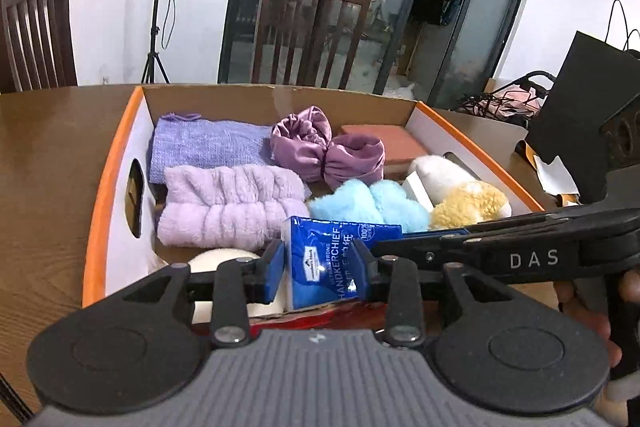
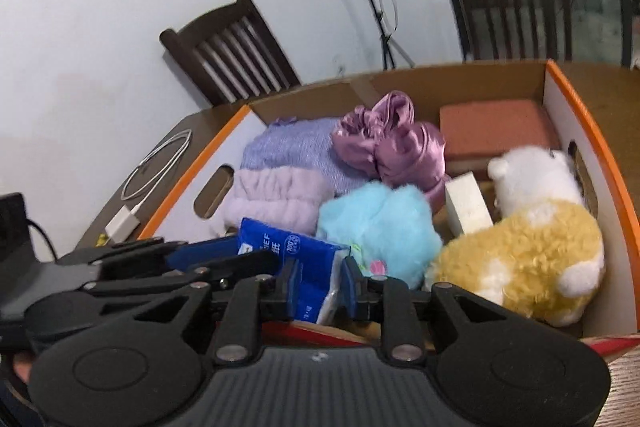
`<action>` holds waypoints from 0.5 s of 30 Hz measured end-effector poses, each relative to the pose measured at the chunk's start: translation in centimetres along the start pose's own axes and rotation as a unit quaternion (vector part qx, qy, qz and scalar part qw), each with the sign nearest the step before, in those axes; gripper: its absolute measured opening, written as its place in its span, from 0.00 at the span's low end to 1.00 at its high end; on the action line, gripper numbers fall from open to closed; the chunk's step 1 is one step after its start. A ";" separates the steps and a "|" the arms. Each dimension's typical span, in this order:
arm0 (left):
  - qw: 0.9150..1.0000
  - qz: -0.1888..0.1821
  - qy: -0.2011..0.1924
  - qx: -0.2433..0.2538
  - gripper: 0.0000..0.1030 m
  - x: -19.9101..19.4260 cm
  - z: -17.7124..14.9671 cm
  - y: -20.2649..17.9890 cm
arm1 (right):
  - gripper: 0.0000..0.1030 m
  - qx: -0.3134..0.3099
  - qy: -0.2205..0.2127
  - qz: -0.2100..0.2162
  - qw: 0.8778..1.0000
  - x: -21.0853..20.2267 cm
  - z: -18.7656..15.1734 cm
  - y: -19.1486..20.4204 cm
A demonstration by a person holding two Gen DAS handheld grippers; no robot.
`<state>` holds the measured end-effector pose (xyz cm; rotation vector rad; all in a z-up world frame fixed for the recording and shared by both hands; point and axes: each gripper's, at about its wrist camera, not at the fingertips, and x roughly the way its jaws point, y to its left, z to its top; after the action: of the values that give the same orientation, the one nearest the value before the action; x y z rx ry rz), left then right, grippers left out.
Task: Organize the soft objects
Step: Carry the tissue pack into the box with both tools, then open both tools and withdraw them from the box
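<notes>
1. Filling most of the wooden surface (image 1: 48,163), the cardboard box (image 1: 100,195) offers orange-rimmed walls to clear; open room looks scarce, mainly along its near edge.
2. Inside, the yellow plush (image 2: 520,259), blue plush (image 1: 372,207) and lilac headband (image 1: 228,203) are soft and would yield if nudged.
3. The tissue pack (image 1: 320,259) hovers over the near edge, clenched by both the left gripper (image 1: 320,267) and the right gripper (image 2: 316,287); it is likely light, squashy and slick-wrapped, so pinch its flat sides.
</notes>
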<state>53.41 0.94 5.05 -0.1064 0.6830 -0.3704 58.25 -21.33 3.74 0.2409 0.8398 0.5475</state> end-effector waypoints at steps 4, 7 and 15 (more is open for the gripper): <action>1.000 -0.002 -0.027 -0.015 0.51 -1.3 1.3 0.2 | 0.21 0.003 0.000 0.006 1.000 -0.2 -0.1 -0.3; 0.998 0.006 -0.058 -0.035 0.47 -1.4 2.2 0.1 | 0.23 -0.004 0.004 0.006 1.000 -0.3 -0.4 0.2; 0.999 0.048 -0.009 -0.020 0.15 2.5 1.0 -0.6 | 0.23 -0.022 -0.070 -0.001 0.997 -5.0 1.1 -0.4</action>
<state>55.61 -0.60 4.46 -0.1149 0.6755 -0.2637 56.56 -24.35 7.52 0.2358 0.6915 0.5407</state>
